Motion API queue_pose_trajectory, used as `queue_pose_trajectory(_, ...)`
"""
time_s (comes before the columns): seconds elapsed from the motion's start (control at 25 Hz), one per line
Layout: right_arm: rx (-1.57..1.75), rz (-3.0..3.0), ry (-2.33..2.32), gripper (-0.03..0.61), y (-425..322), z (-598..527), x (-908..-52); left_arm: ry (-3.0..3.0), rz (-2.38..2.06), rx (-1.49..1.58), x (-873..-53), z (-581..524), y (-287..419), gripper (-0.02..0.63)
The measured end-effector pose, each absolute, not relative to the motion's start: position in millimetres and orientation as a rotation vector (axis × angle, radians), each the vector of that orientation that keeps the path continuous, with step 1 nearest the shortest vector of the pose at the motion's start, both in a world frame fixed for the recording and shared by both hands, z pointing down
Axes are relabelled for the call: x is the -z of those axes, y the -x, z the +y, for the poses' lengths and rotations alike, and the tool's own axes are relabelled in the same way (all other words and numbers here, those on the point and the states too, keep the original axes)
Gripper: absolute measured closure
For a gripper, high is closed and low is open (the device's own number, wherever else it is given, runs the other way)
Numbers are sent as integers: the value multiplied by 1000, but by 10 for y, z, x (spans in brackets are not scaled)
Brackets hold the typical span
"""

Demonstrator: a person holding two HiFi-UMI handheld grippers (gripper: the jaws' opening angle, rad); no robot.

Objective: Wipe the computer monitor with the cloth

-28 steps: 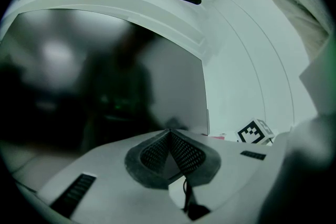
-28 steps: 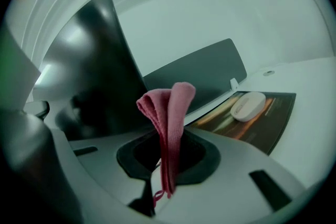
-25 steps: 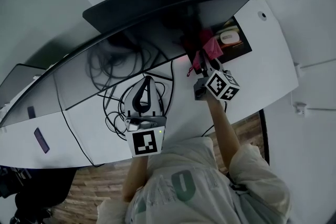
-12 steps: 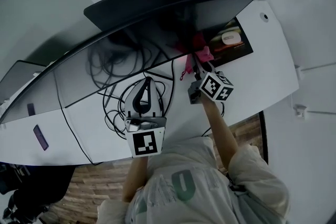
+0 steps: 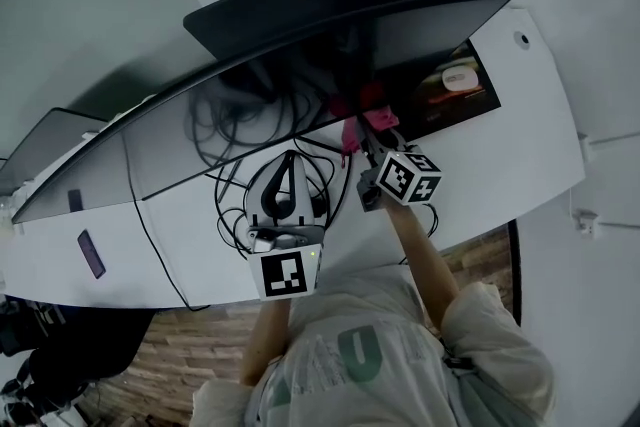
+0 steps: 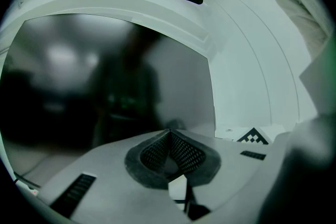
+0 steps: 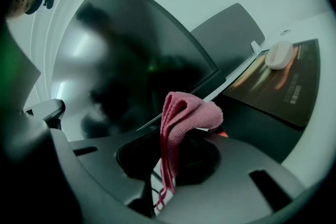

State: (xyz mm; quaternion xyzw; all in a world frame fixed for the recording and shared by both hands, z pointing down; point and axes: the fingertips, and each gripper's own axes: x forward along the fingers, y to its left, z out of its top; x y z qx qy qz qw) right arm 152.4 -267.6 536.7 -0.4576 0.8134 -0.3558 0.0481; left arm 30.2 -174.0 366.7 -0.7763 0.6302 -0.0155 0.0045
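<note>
Currently the cloth (image 7: 185,113) is being pinched between the right gripper (image 5: 372,147) jaws and is being held at the monitor's (image 5: 300,85) lower edge, right of centre. The left gripper (image 5: 289,183) is being held just below the monitor, over cables (image 5: 225,190), jaws pressed together on nothing.
</note>
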Motion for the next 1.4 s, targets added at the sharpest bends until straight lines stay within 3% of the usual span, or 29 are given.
queue_pose_trajectory(0.56,1084,2603,1303,518,-676,-2288,-5343,2363,2140,-34,-3758,-1236,305,600)
queue_pose_trajectory(1.4,1065,2651,1173,518,962,-1576,-5185,2229,2287,-16,-3926,-496,2111,598)
